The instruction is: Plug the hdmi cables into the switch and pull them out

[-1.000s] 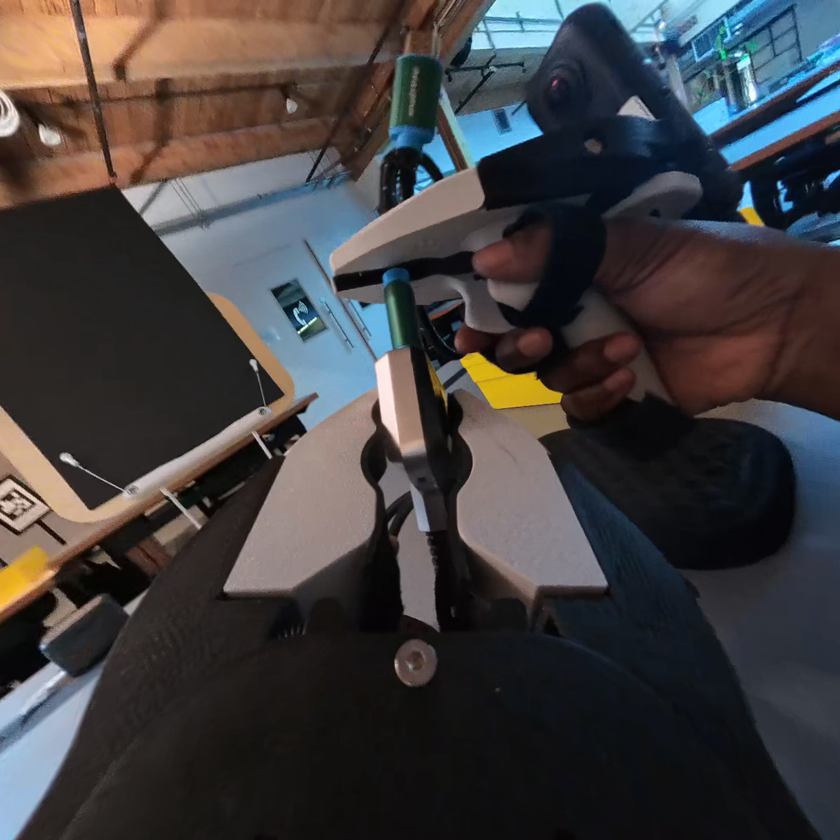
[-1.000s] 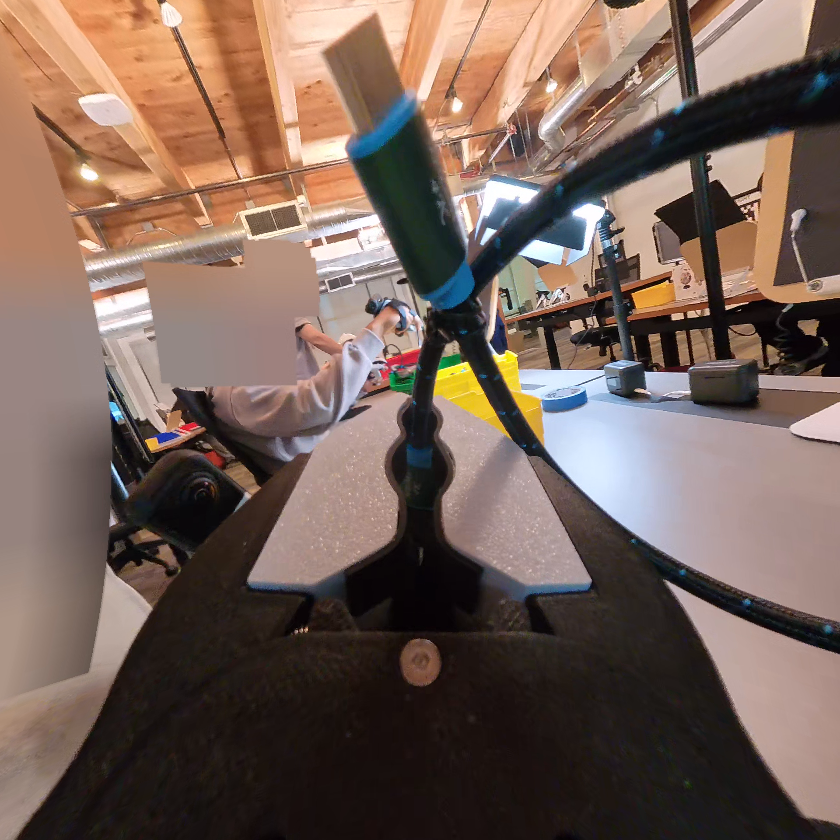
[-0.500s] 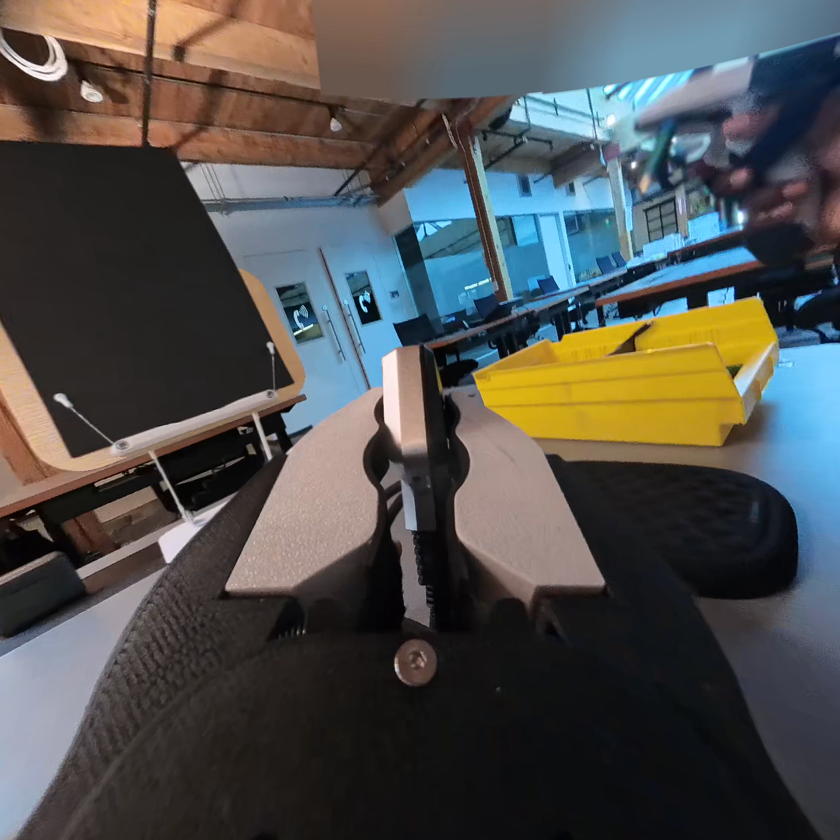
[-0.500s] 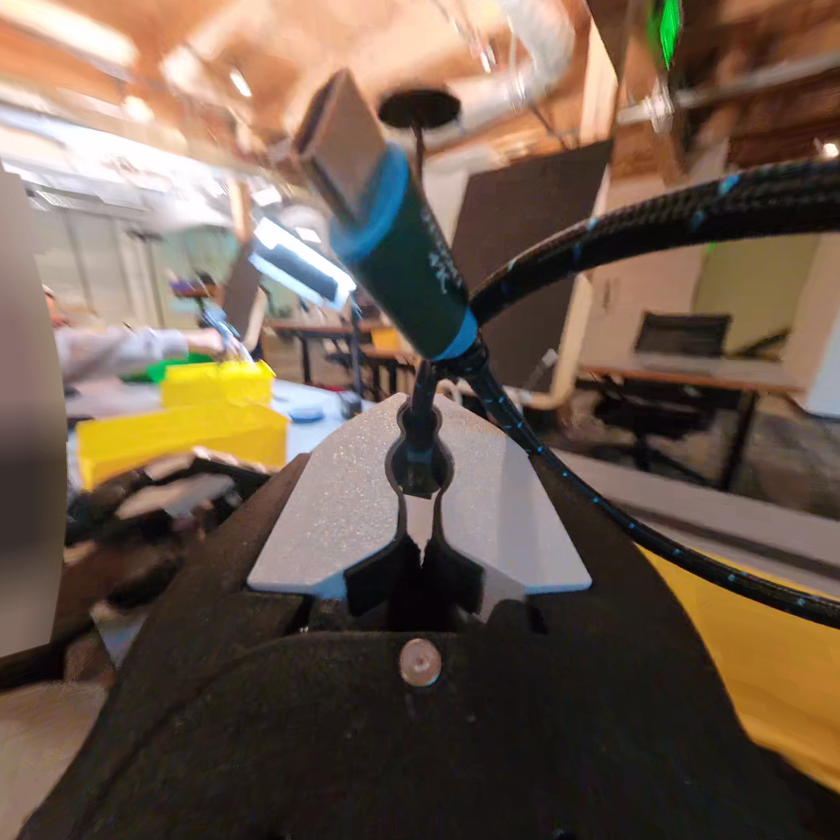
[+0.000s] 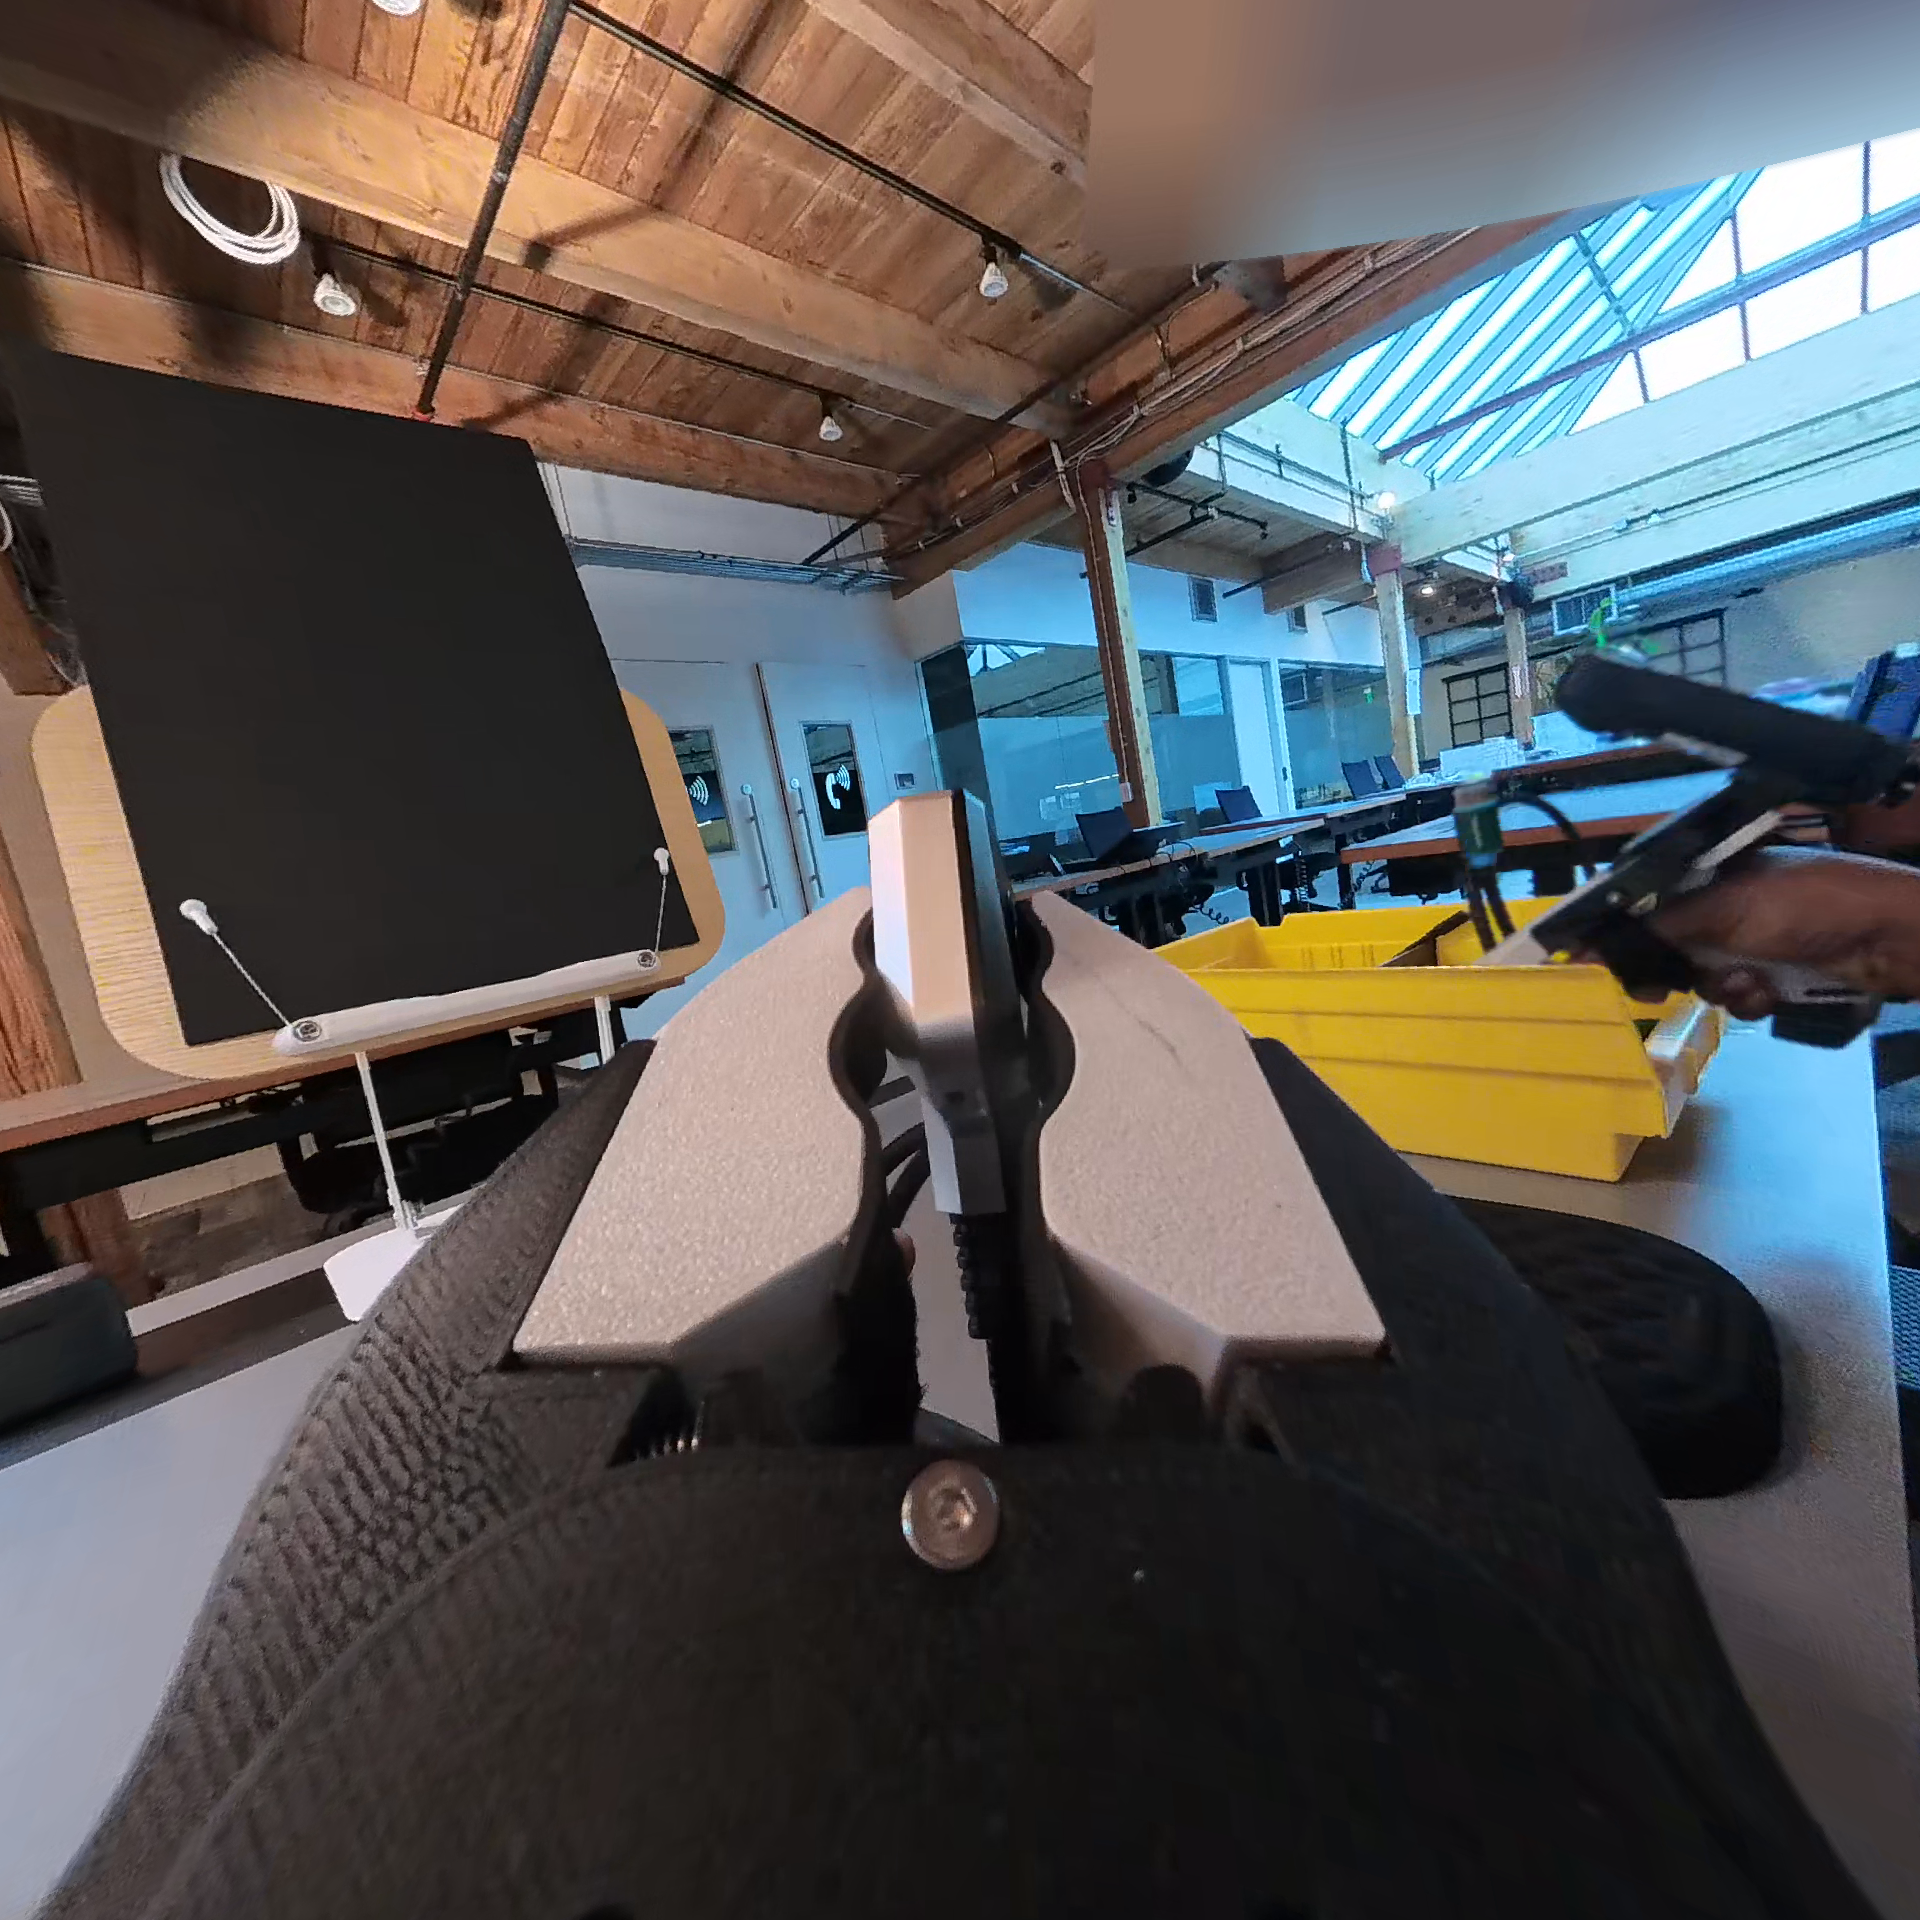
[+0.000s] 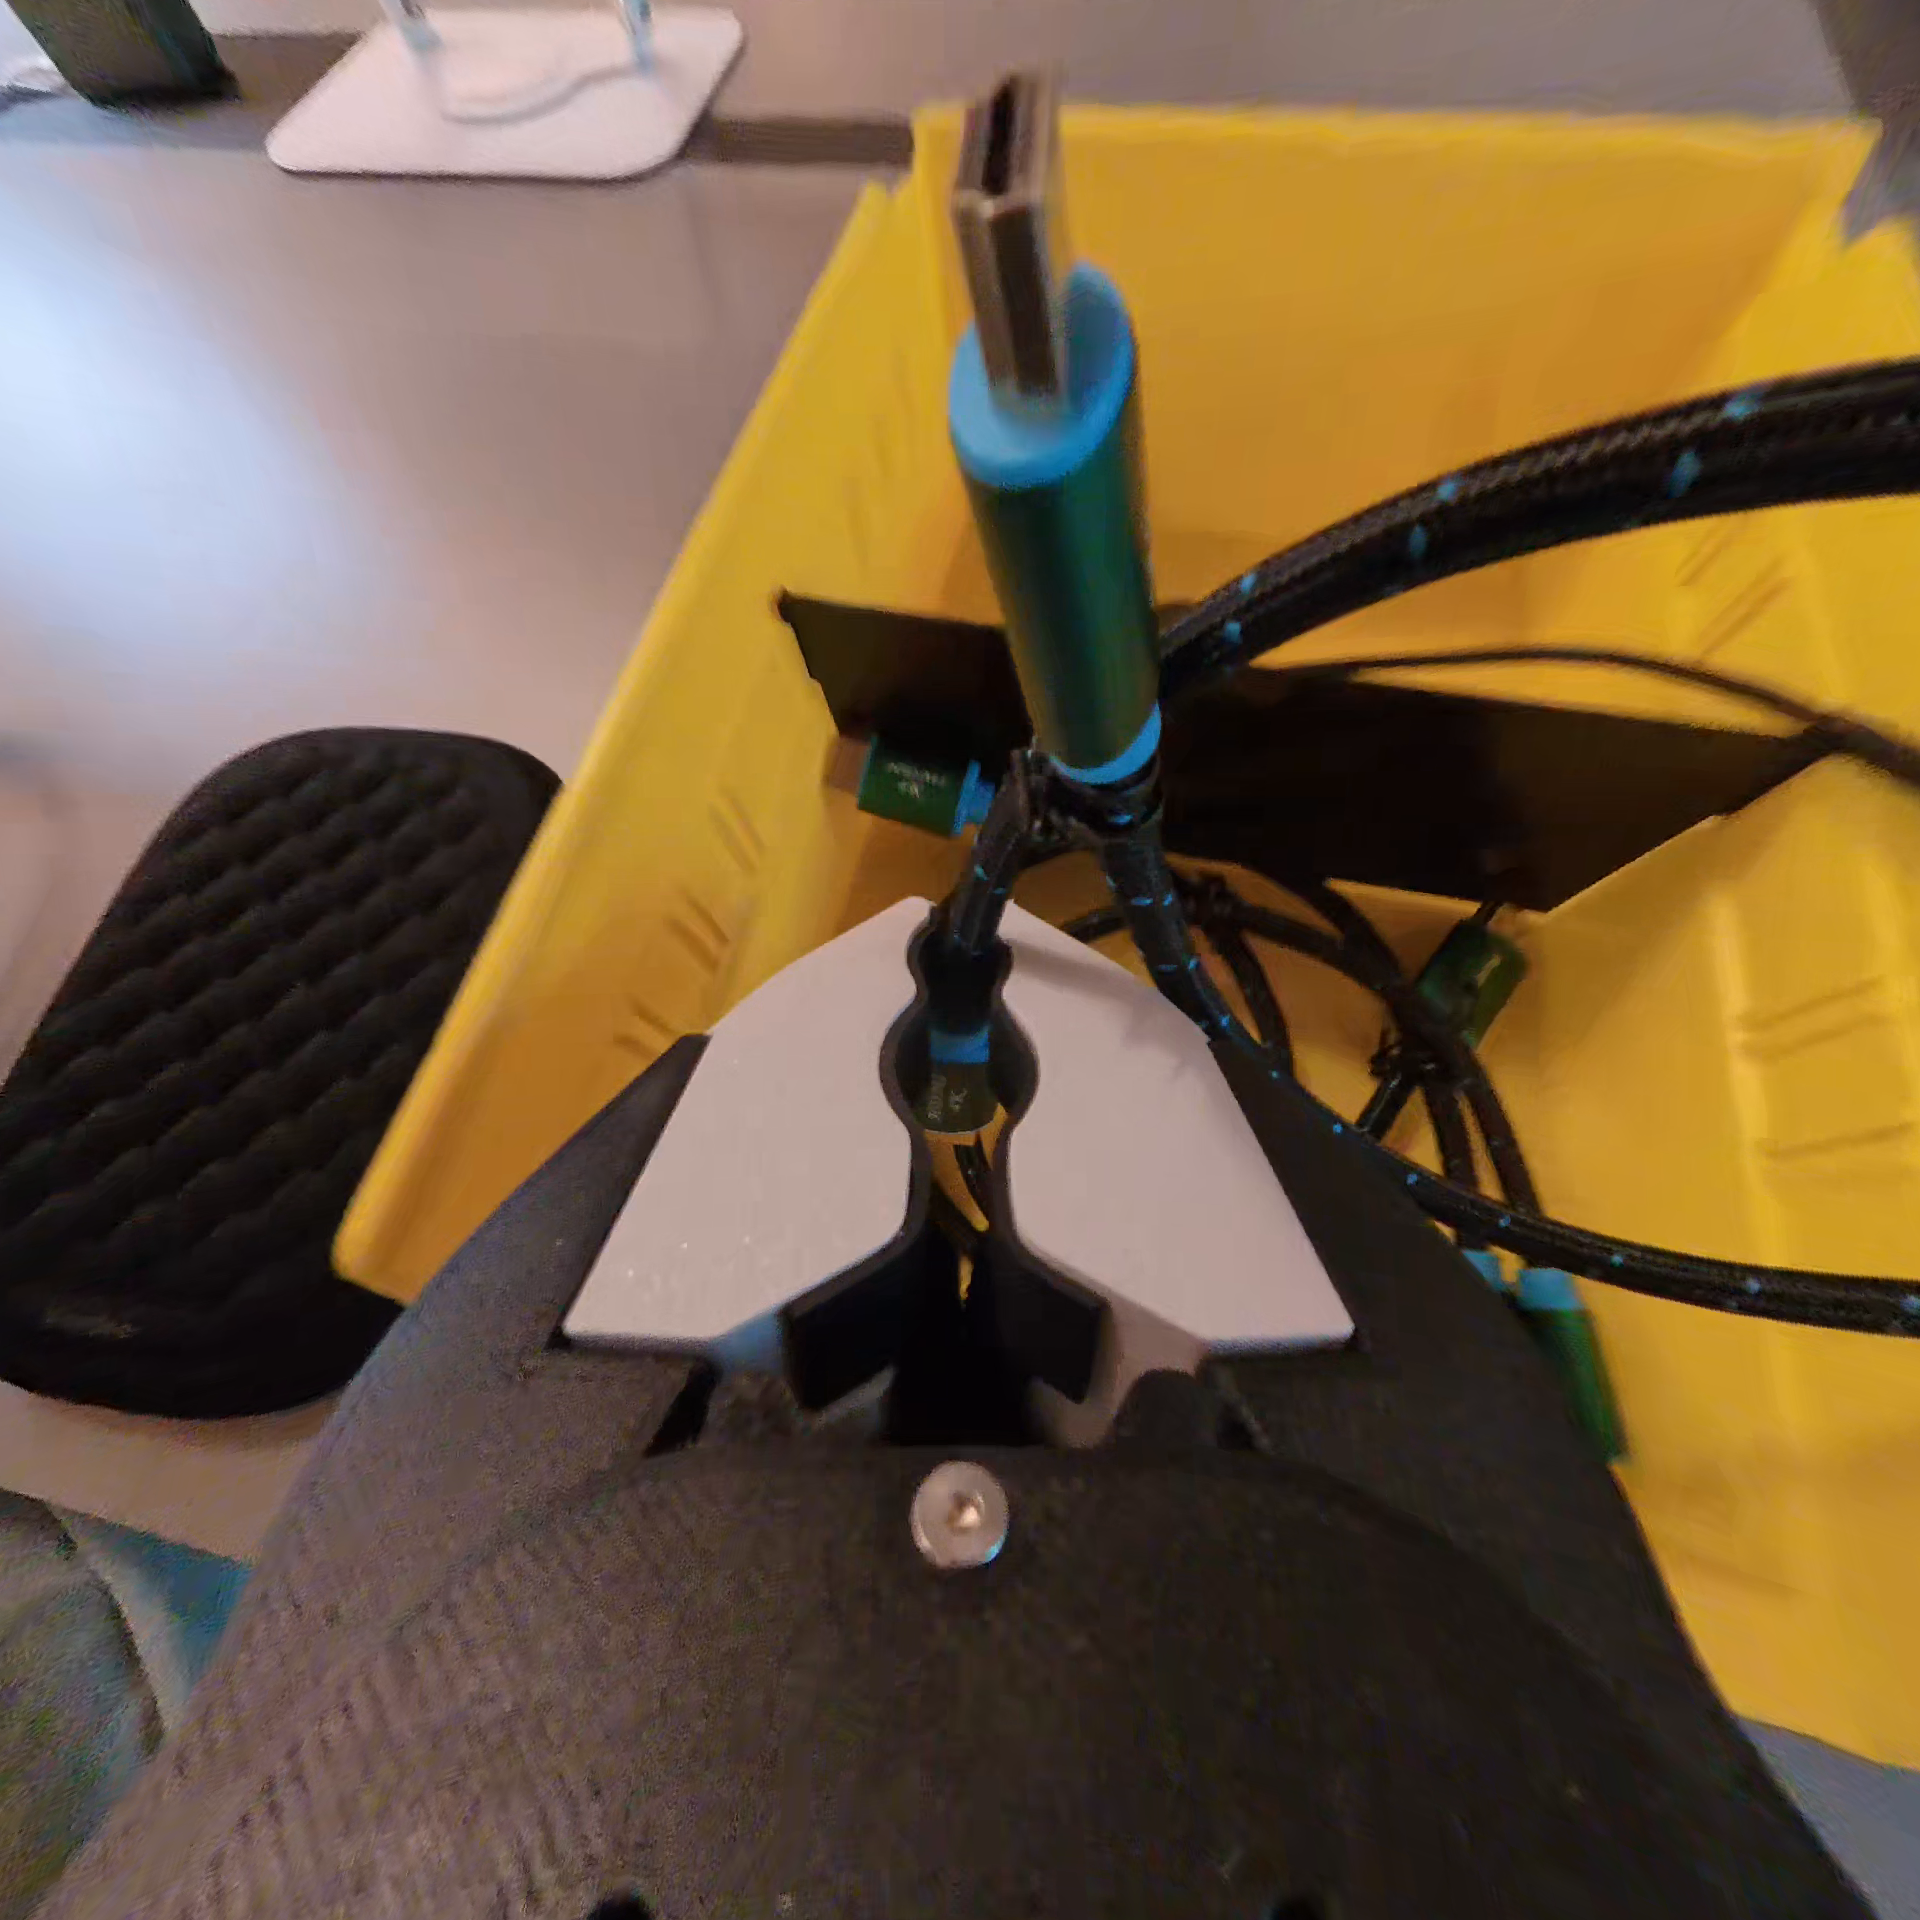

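Observation:
My left gripper [image 5: 948,935] is shut on the silver HDMI switch [image 5: 928,935], held on edge and sticking up above the fingertips, with no cable in it. My right gripper [image 6: 961,940] is shut on a green HDMI plug [image 6: 954,1091] of a black braided cable [image 6: 1558,488]. The bundle's other green plug with blue rings [image 6: 1060,520] sticks up past the fingertips. This gripper hangs tilted down over the yellow bin [image 6: 727,727]. In the left wrist view the right gripper [image 5: 1538,935] is far right, in a hand, above the bin [image 5: 1455,1049].
Several more green-plugged cables [image 6: 1455,977] and a black divider [image 6: 1455,790] lie in the bin. A black pad [image 6: 239,1039] sits on the grey table left of the bin, also in the left wrist view [image 5: 1642,1351]. A black board on a white stand [image 5: 312,707] stands at the left. My right fingertips sit around 40 cm from my left ones.
The plug has come out of the switch. My right gripper has swung away to the right and tipped down over the yellow bin. My left gripper has levelled out, still holding the switch.

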### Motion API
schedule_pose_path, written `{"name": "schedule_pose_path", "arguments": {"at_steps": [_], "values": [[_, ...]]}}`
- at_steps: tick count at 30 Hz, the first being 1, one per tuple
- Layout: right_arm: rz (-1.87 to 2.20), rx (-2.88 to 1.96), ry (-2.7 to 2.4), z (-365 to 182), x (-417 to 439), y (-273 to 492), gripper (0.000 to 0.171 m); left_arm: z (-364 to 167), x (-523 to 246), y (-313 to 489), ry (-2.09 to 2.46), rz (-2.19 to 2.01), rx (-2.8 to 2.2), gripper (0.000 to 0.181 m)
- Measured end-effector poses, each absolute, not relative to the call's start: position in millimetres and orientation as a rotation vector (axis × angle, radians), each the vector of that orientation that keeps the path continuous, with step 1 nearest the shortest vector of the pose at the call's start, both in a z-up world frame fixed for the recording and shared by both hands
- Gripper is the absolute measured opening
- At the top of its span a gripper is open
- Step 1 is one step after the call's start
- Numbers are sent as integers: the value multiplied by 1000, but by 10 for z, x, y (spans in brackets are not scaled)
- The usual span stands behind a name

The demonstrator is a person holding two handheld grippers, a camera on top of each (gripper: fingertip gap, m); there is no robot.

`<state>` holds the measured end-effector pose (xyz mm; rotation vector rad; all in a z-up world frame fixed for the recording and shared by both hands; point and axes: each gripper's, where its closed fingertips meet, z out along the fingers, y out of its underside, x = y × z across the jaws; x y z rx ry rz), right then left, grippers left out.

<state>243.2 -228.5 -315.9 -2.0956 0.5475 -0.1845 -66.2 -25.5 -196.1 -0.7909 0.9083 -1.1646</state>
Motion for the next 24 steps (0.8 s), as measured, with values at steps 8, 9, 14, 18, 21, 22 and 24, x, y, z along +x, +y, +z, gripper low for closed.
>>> {"name": "schedule_pose_path", "arguments": {"at_steps": [8,9,14,18,21,22,24], "values": [[-36,-2150,601,-3360,2332,-2241,27,-1982,-647,-265,923,-1159,-787,22],[-31,-2159,597,-3346,2307,-2257,35,-1984,-645,-266,924,-1159,-787,22],[-126,-2191,506,-3146,2212,-2392,37,-1987,-637,-276,932,-1149,-785,22],[-175,-2129,411,-2953,2181,-2414,34,-1998,-629,-275,936,-1148,-786,22],[-264,-2179,443,-3063,2323,-2484,34,-1997,-628,-275,936,-1147,-787,22],[-234,-2254,426,-3172,2286,-2506,39,-1992,-629,-275,936,-1144,-785,22],[-230,-2389,410,-3363,2264,-2584,56,-1988,-630,-275,937,-1143,-783,22]]}}
